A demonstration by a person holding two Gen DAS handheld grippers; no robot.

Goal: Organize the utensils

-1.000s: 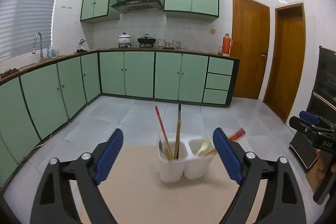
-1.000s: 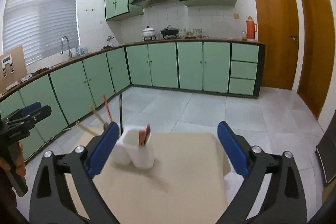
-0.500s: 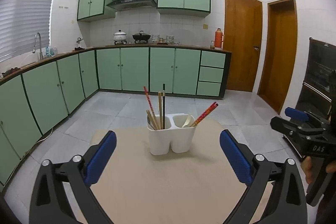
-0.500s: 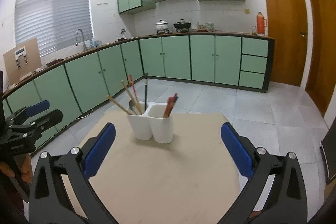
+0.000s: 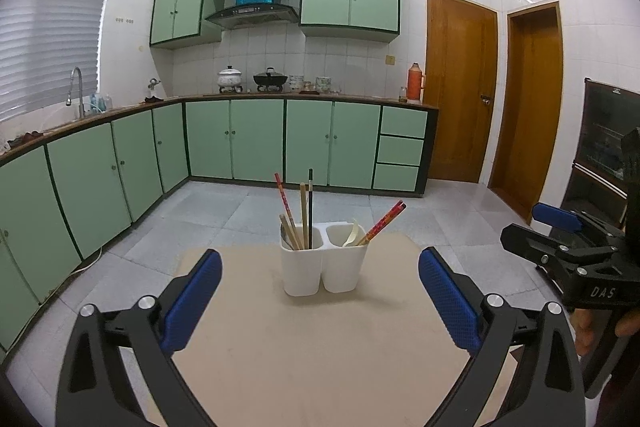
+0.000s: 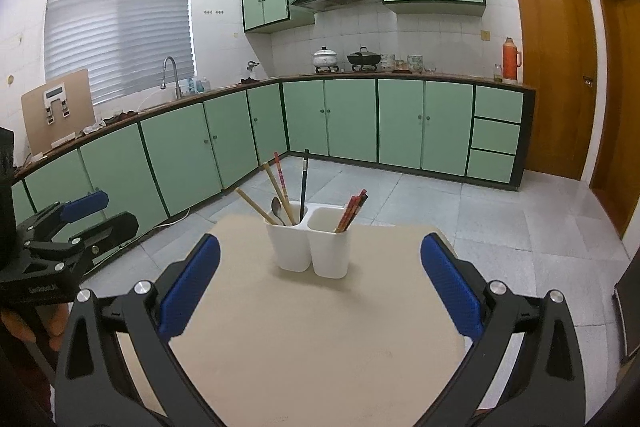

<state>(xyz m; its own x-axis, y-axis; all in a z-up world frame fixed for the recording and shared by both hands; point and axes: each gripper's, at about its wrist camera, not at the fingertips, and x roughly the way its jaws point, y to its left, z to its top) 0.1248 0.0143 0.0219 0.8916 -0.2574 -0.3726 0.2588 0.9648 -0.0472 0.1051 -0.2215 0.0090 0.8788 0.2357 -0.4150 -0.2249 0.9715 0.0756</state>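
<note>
Two joined white cups (image 5: 322, 259) hold chopsticks (image 5: 306, 205), perhaps spoons; both claws gape empty.

The white holder (image 5: 322, 267) with 2 cups looks like smooth, a little shiny plastic, and it stands on a table top (image 5: 320, 347) that is pale tan, flat and matt. The sticks in it look like plain wood, red painted wood (image 5: 382, 223) and 1 dark glossy stick (image 5: 310, 203), and the spoon (image 6: 277, 209) looks like shiny metal. Both grippers have black matt frames, silver metal bolts and blue pads (image 5: 448, 301) with a rough, bumpy skin.
</note>
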